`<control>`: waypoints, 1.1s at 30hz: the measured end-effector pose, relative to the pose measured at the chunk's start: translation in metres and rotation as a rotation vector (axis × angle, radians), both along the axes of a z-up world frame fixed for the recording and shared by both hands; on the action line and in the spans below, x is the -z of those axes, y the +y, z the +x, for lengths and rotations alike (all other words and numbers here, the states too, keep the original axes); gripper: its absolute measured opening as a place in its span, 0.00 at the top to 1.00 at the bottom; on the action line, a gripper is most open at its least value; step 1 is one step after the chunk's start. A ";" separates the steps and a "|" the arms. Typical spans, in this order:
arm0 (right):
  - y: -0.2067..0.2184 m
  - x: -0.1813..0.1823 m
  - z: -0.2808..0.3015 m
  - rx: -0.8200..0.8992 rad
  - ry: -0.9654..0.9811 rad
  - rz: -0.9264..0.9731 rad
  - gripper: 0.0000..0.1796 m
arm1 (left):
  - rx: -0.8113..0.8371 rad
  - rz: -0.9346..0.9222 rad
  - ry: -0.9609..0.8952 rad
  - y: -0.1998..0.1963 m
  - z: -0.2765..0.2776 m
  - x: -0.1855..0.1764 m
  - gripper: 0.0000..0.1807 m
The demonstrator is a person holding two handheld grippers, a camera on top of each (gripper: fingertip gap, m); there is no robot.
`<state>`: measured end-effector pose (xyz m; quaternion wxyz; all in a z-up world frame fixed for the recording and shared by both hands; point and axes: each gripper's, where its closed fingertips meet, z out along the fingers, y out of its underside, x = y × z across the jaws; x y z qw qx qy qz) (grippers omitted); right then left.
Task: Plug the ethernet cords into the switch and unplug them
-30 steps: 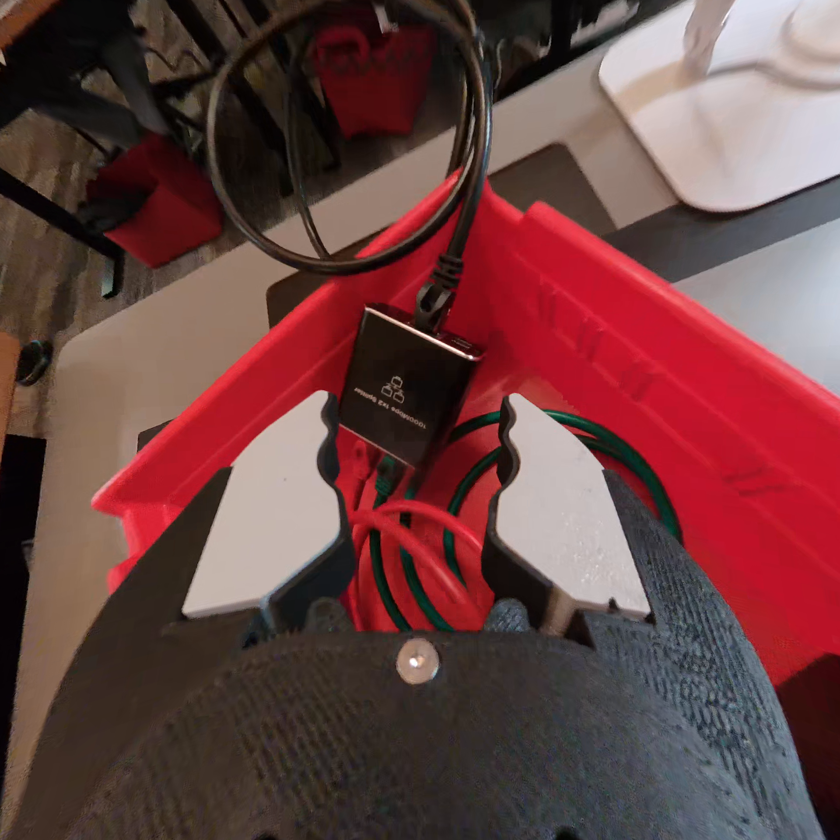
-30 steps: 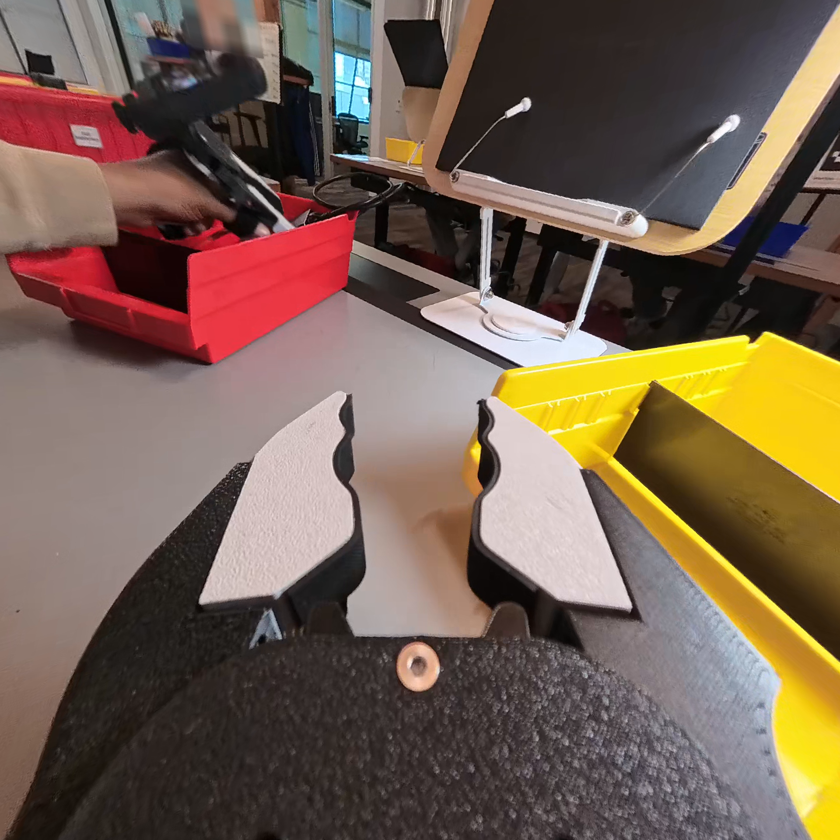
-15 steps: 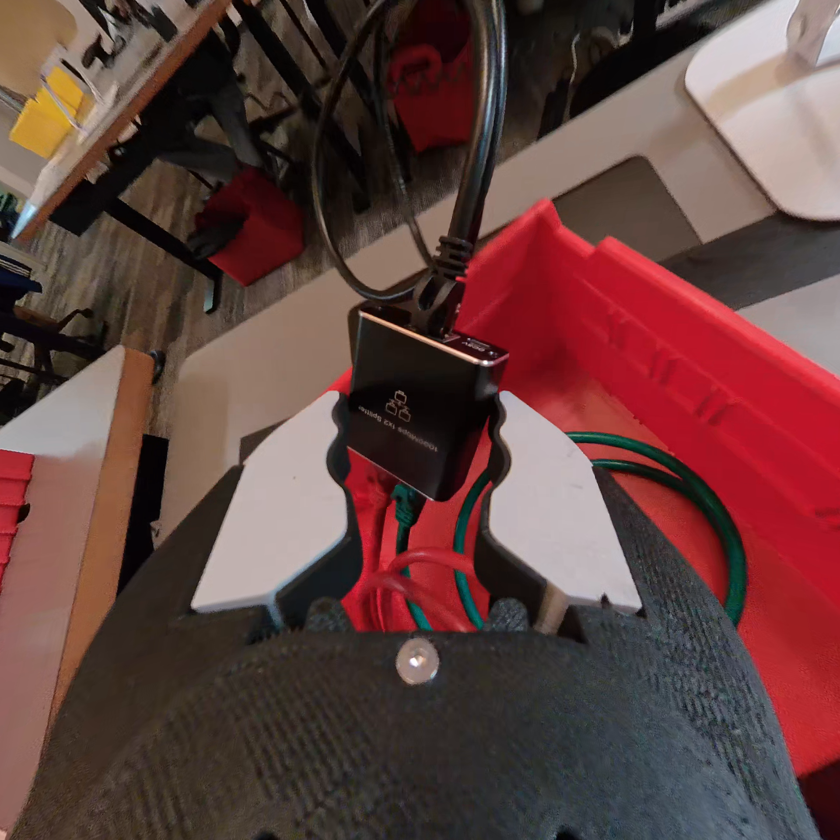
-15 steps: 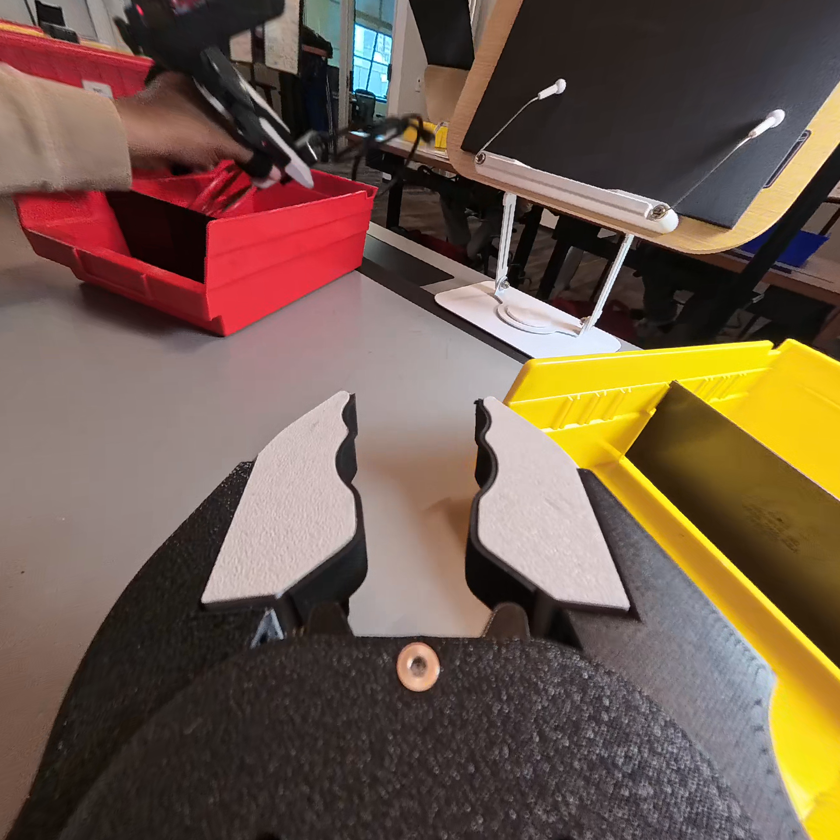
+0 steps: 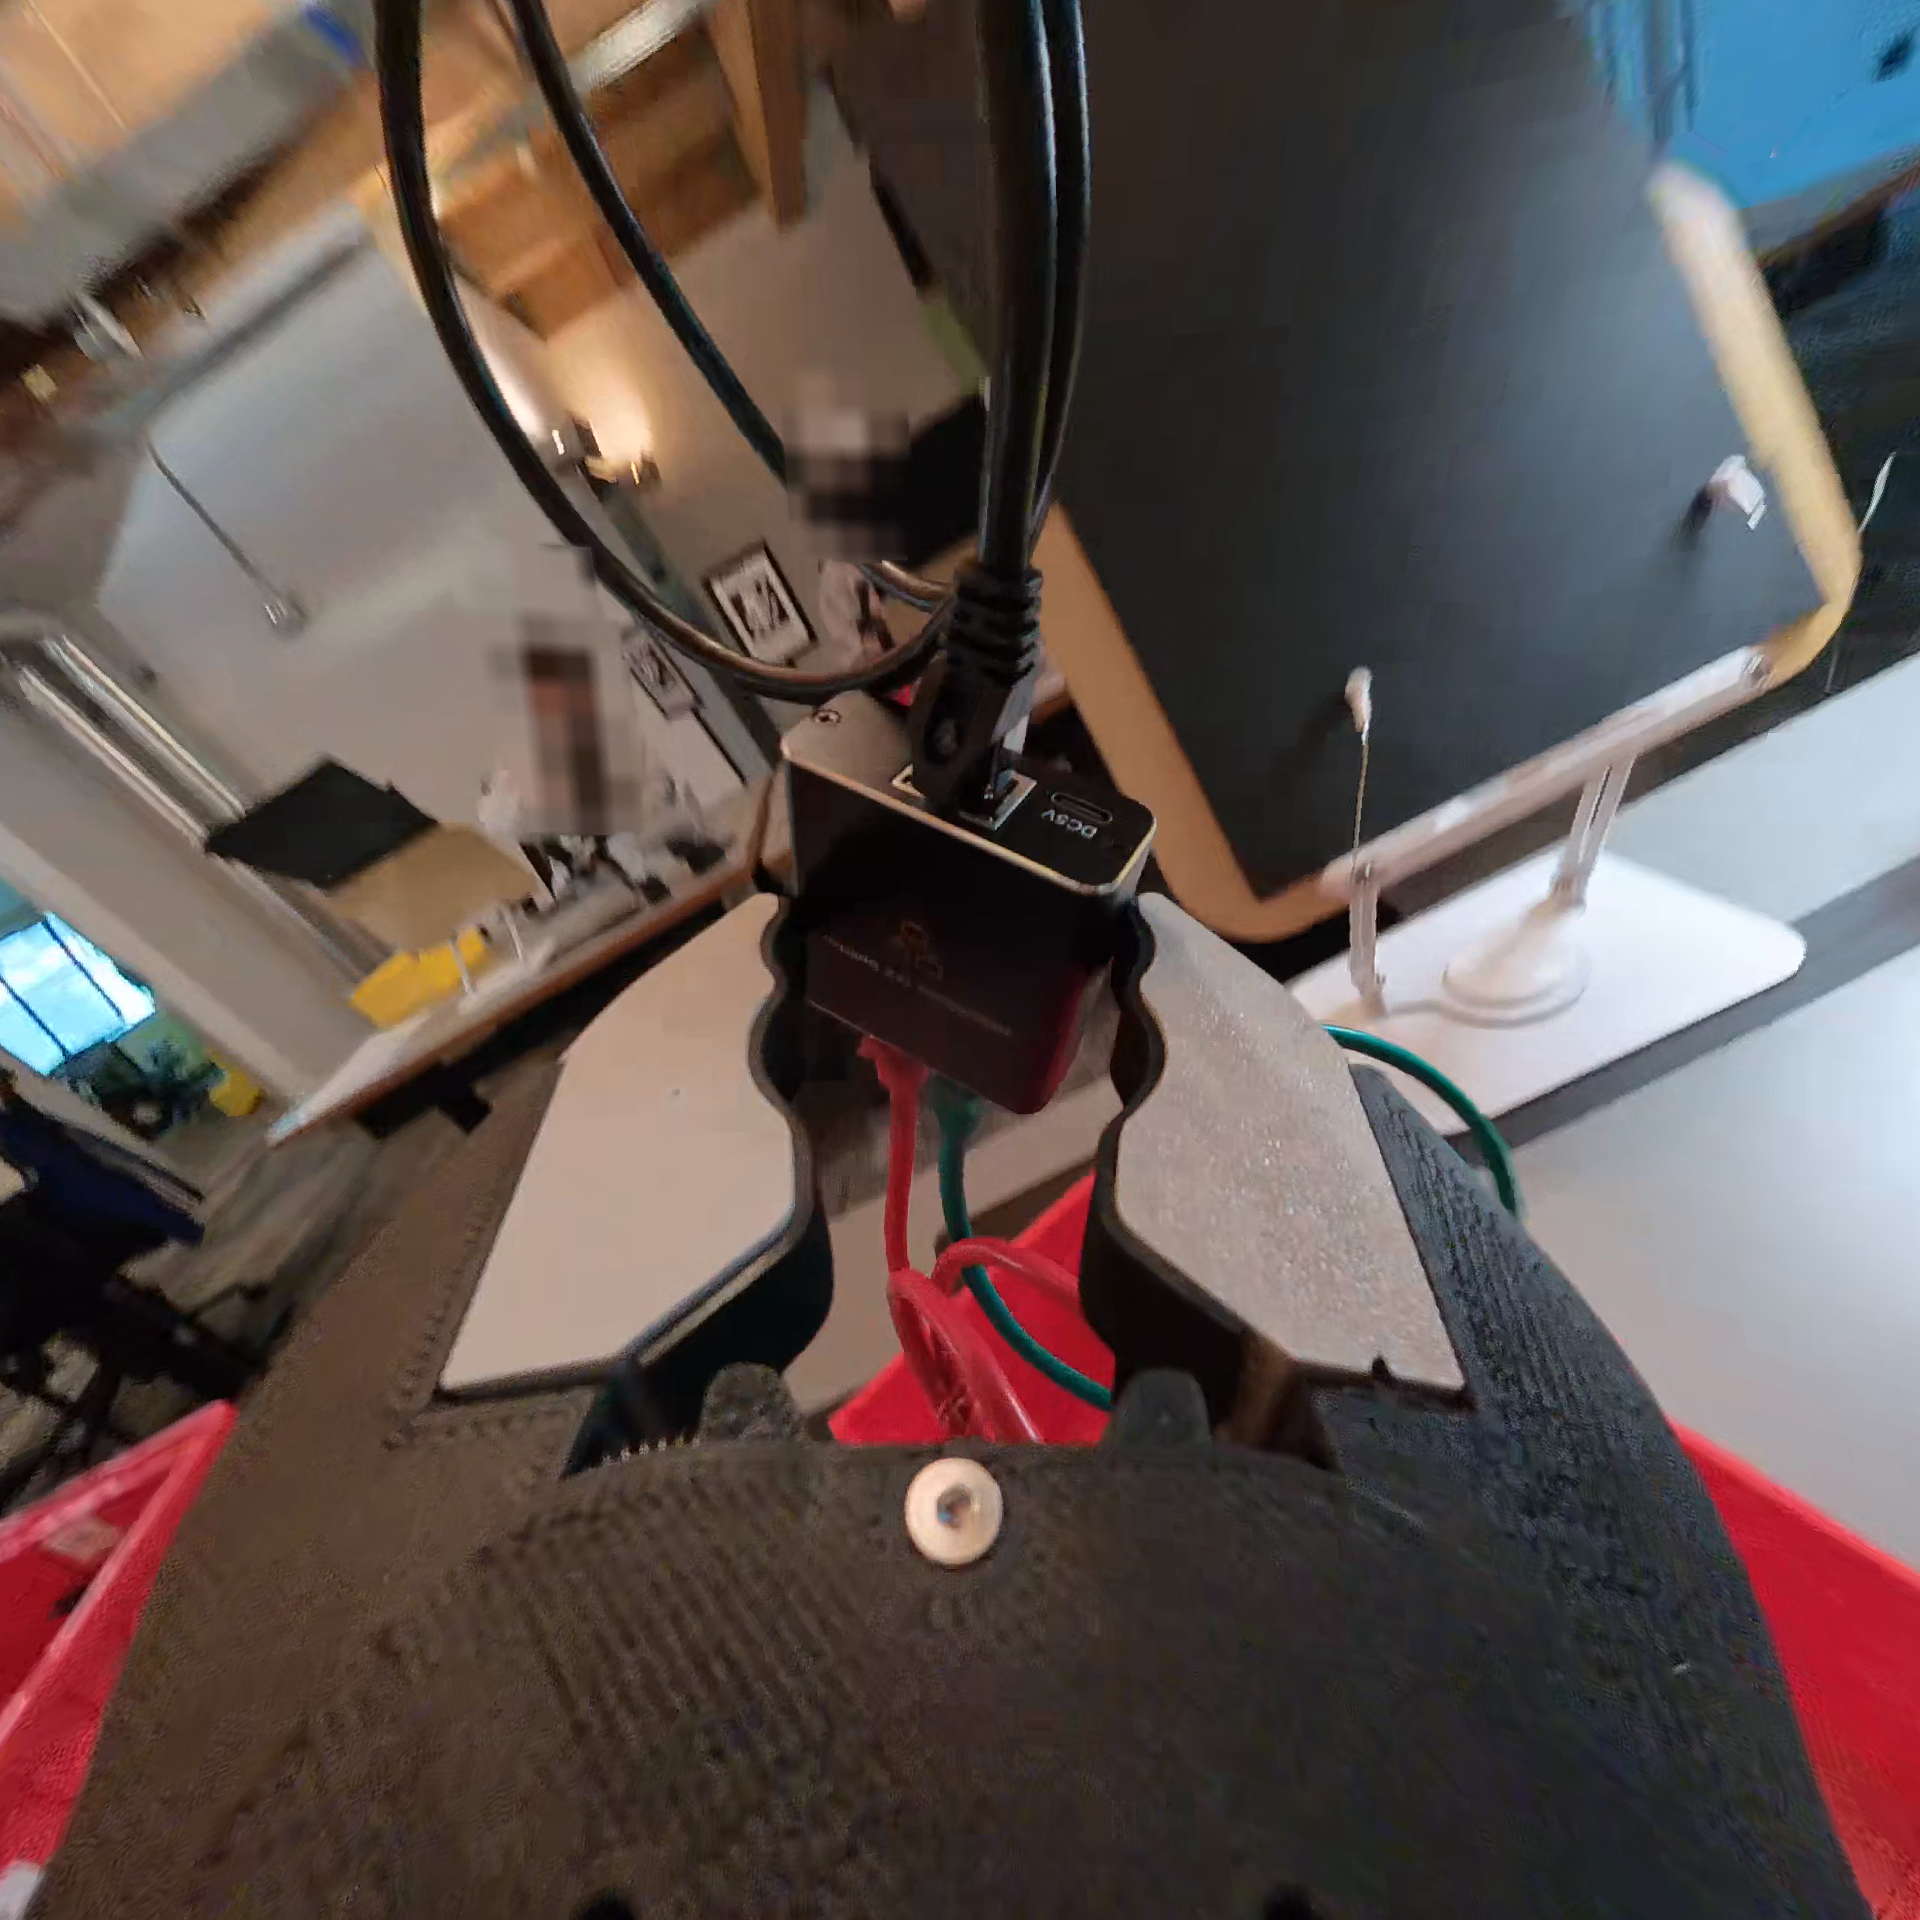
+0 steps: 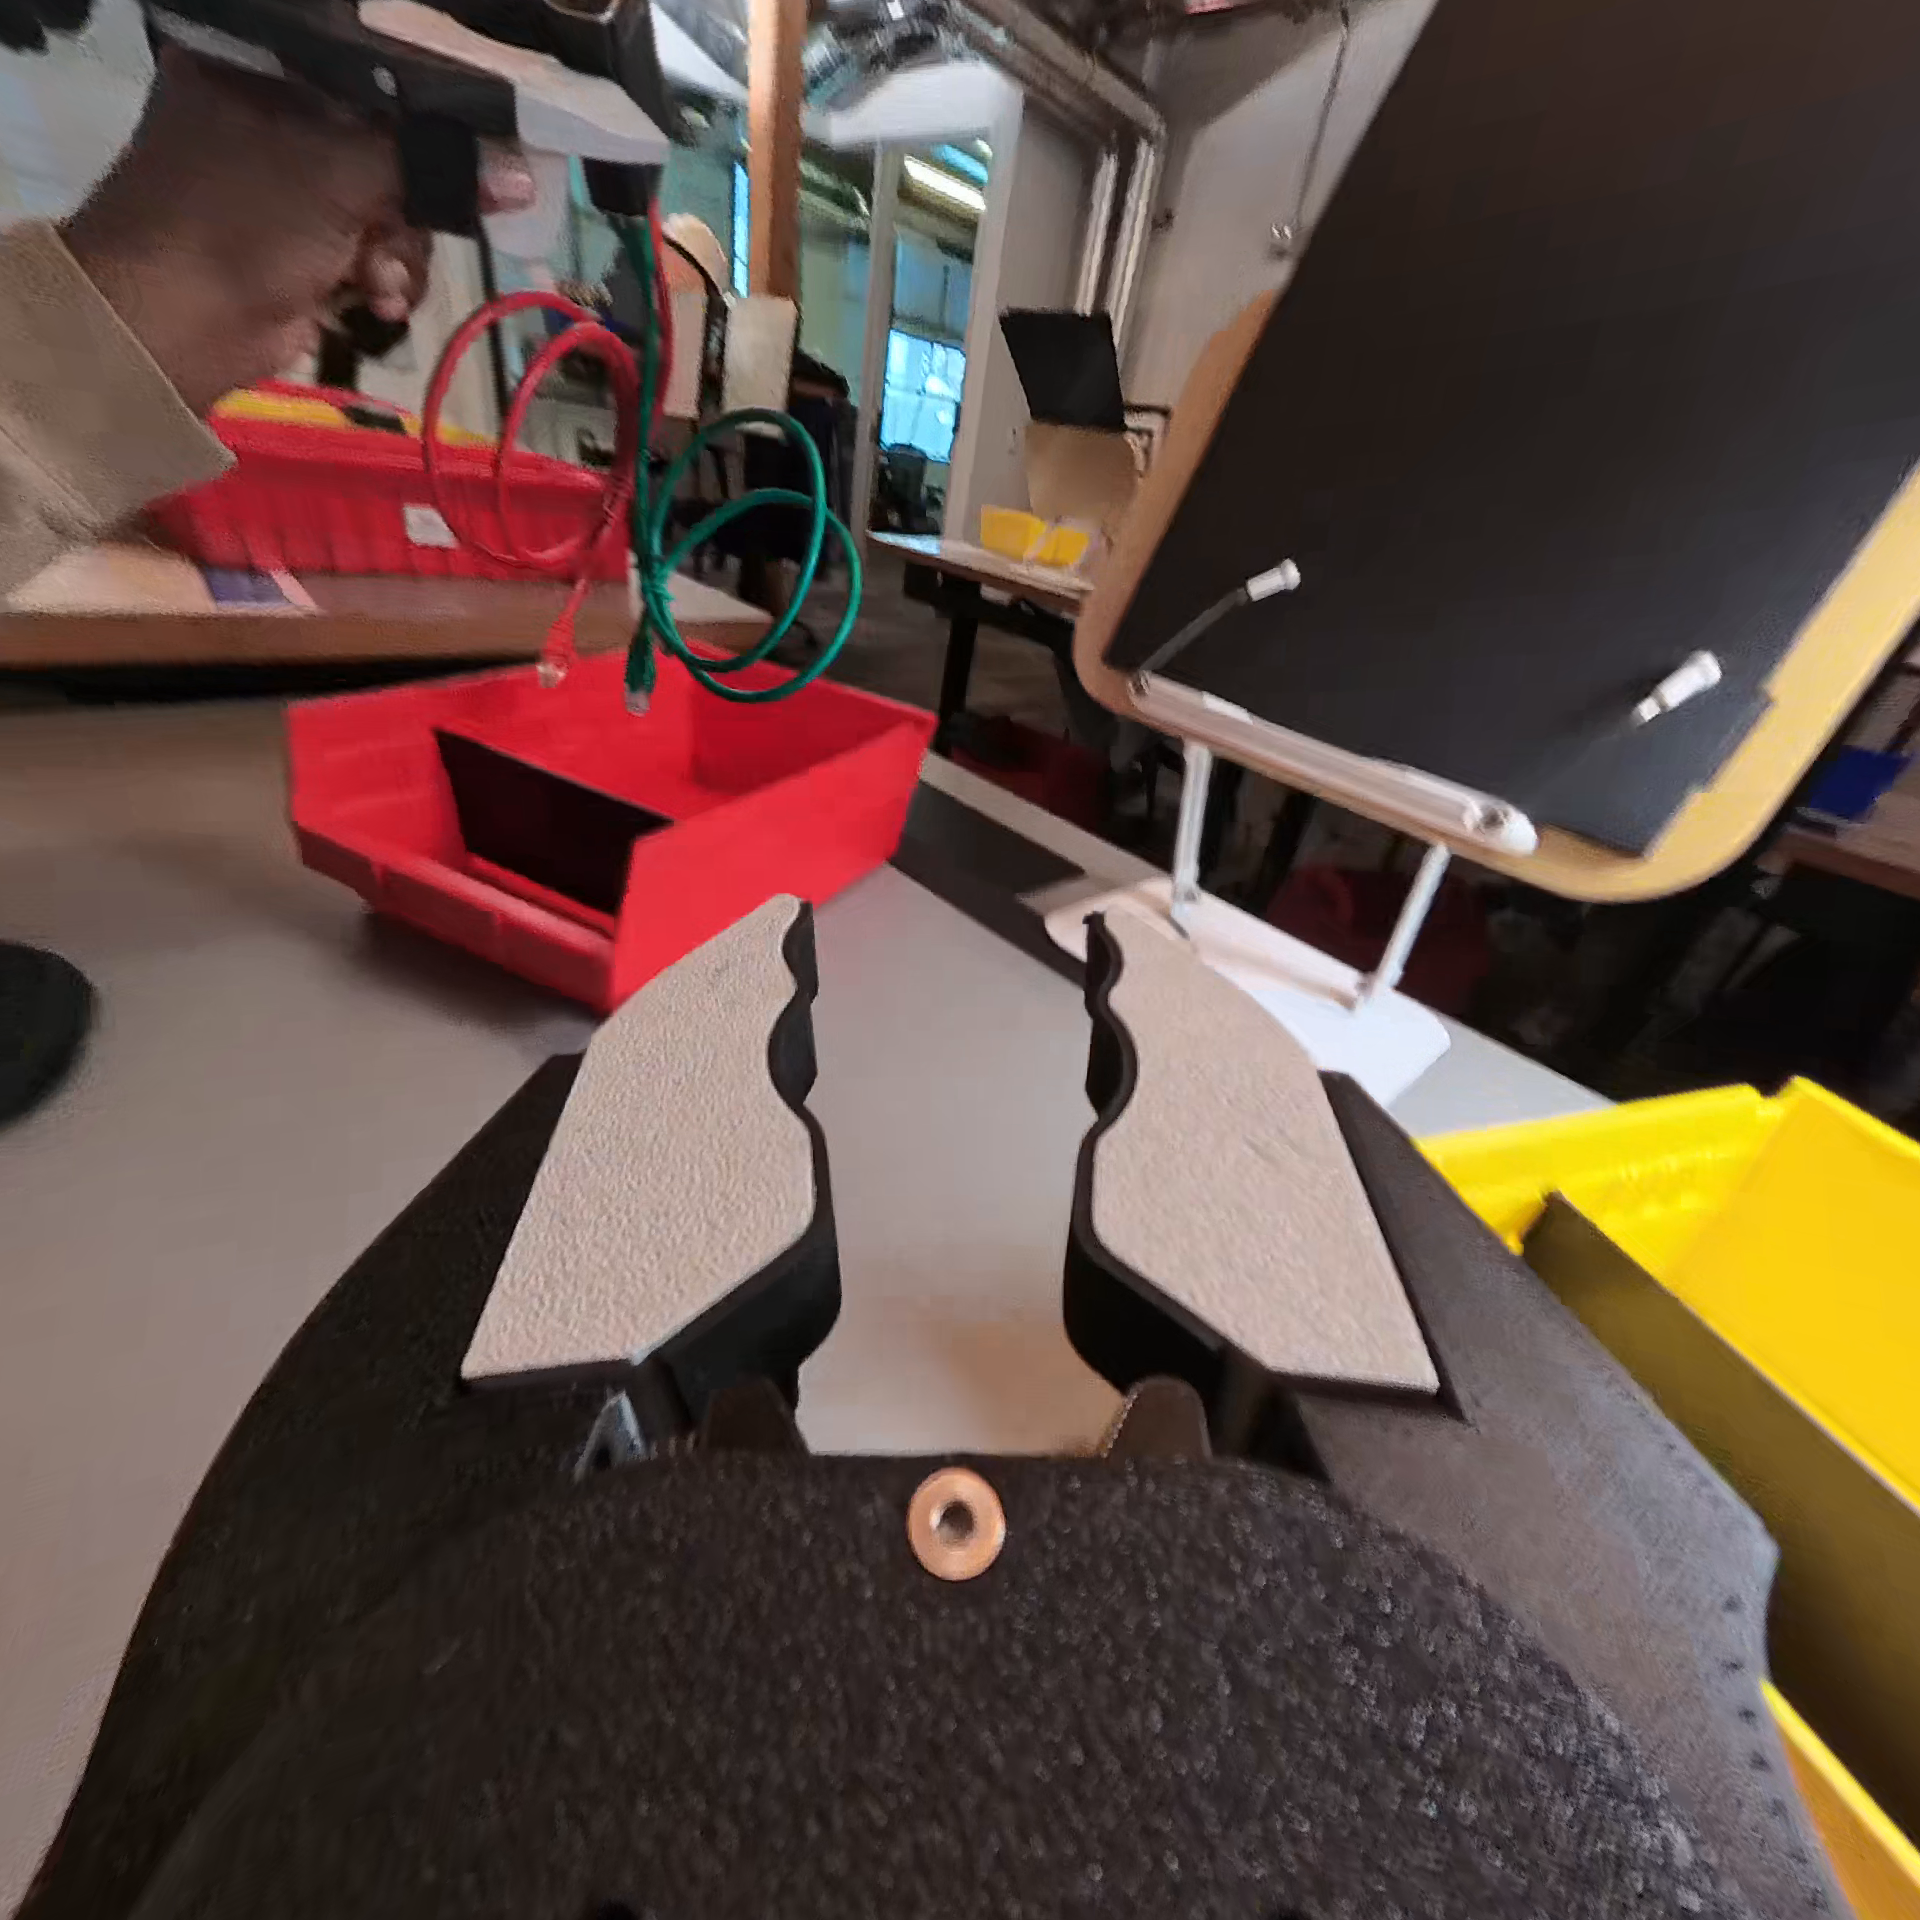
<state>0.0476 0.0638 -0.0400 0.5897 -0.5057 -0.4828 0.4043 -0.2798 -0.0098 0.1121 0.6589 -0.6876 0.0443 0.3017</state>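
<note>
My left gripper (image 5: 951, 935) is shut on the black switch (image 5: 935, 935) and holds it in the air above the red bin (image 5: 1818, 1621). A black cord (image 5: 997, 644) is plugged into the switch's far end. A red cord (image 5: 899, 1164) and a green cord (image 5: 951, 1174) are plugged into its near end and hang down. In the right wrist view the left gripper (image 6: 520, 114) is at the top left, and the red cord (image 6: 520, 416) and green cord (image 6: 748, 540) dangle in loops over the red bin (image 6: 727, 831). My right gripper (image 6: 948, 940) is open and empty above the grey table (image 6: 260, 1091).
A yellow bin (image 6: 1766, 1226) with a dark divider stands at the right of my right gripper. A black board on a white stand (image 6: 1299, 987) stands behind it; the stand also shows in the left wrist view (image 5: 1538, 966). A round black object (image 6: 31, 1029) lies at the table's left edge. One gripper's finger ends stand about 35 cm off the other's.
My left gripper has closed on the switch and lifted it out of the red bin, with the red and green cords pulled up with it. My right gripper stays open and has shifted slightly.
</note>
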 end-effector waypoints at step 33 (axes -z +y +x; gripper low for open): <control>-0.027 -0.134 -0.003 -0.491 0.424 -0.213 0.87 | 0.989 -0.074 -0.176 -0.022 0.342 0.080 0.76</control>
